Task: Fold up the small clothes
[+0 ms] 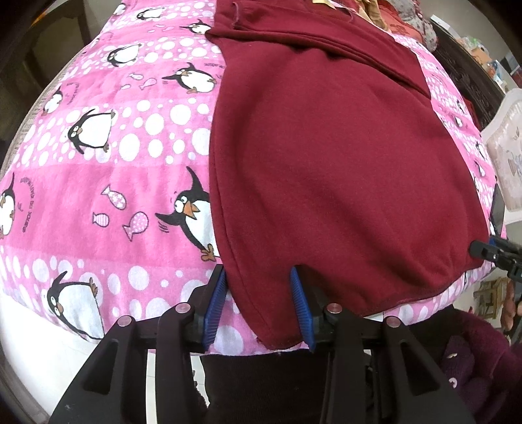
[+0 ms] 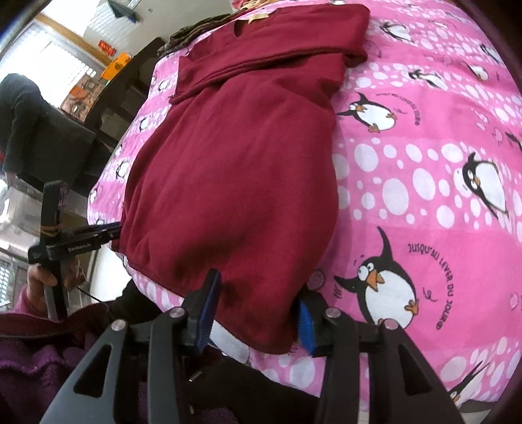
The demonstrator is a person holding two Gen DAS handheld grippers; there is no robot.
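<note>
Both wrist views are looking low and close across the near hem of the garment [image 1: 326,156] [image 2: 235,169], left and right corners, sharing the pink cloth [image 1: 107,182].

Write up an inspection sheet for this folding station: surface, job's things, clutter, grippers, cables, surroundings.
Surface: pink penguin-print blanket, smooth where visible.
Job's things: dark red garment lying flat, sleeves folded across its far part, near hem at the blanket's edge.
Clutter: heap of other clothes at the far end; white basket to the right side.
Grippers: left gripper open, fingers straddling the hem's left corner; right gripper open, straddling the right corner. Neither has closed on cloth.
Cables: thin black cord near the left gripper's handle.
Surroundings: person in dark clothing seated at the back, dark shelving, windows.
</note>
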